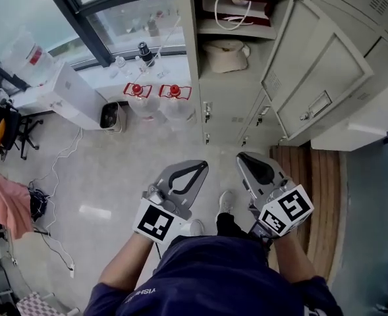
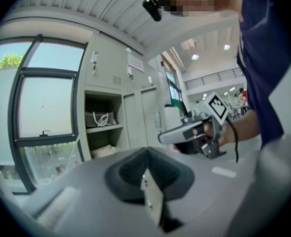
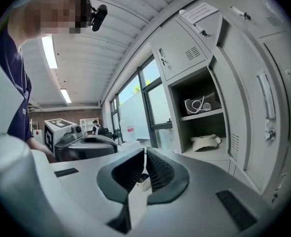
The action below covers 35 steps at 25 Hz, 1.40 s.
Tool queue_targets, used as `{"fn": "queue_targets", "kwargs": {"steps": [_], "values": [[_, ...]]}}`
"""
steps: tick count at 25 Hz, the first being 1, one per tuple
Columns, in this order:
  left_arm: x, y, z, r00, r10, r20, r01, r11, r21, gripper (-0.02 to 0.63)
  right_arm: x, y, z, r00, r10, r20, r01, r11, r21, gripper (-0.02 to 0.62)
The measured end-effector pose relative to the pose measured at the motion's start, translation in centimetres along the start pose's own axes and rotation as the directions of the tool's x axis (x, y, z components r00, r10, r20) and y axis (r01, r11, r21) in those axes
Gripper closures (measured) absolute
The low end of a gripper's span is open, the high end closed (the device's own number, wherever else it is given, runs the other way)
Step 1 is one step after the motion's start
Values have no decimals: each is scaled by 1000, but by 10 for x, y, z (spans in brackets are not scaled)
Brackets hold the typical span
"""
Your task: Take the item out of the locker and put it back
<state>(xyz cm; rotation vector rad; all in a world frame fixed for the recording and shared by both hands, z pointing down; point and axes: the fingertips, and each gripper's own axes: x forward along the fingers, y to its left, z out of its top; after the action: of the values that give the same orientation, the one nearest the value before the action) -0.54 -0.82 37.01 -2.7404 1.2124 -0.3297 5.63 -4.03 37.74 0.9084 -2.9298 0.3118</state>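
Well short of the cream item (image 1: 225, 54), left claw (image 1: 202, 165) and right claw (image 1: 242, 157) are closed.

Pale speckled floor (image 1: 108, 170) below tall dark-framed windows (image 1: 128, 18); ribbed white ceiling (image 3: 86, 48) overhead.

**Both grippers held level, side by side, empty**

The left gripper (image 1: 200, 166) and right gripper (image 1: 244, 157) point forward, near each other and almost level, in front of the torso. The left jaws meet at the tips. The right jaws stand almost together, with a thin slit between them. Neither holds anything. Both forearms, left (image 1: 123, 266) and right (image 1: 294, 257), reach forward, bare below short sleeves.
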Motion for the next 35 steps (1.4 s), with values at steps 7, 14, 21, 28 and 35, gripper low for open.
{"fn": "queue_targets", "kwargs": {"steps": [7, 14, 21, 28, 35], "values": [[-69, -23, 7, 998, -43, 55, 42, 999, 21, 603, -19, 72, -2, 999, -47, 8, 47, 998, -51, 581], [-110, -42, 22, 992, -42, 115, 40, 999, 25, 603, -42, 117, 6, 998, -65, 23, 67, 994, -89, 583], [-119, -62, 33, 991, -19, 130, 19, 1000, 5, 603, -68, 140, 13, 999, -35, 25, 38, 993, -113, 586], [-94, -93, 38, 993, -2, 120, 4, 1000, -17, 603, -102, 124, 4, 1000, -15, 4, 15, 995, -101, 589], [-69, -116, 47, 994, 29, 102, -26, 999, -31, 603, -133, 95, -2, 1000, -8, -11, 7, 997, -80, 589]]}}
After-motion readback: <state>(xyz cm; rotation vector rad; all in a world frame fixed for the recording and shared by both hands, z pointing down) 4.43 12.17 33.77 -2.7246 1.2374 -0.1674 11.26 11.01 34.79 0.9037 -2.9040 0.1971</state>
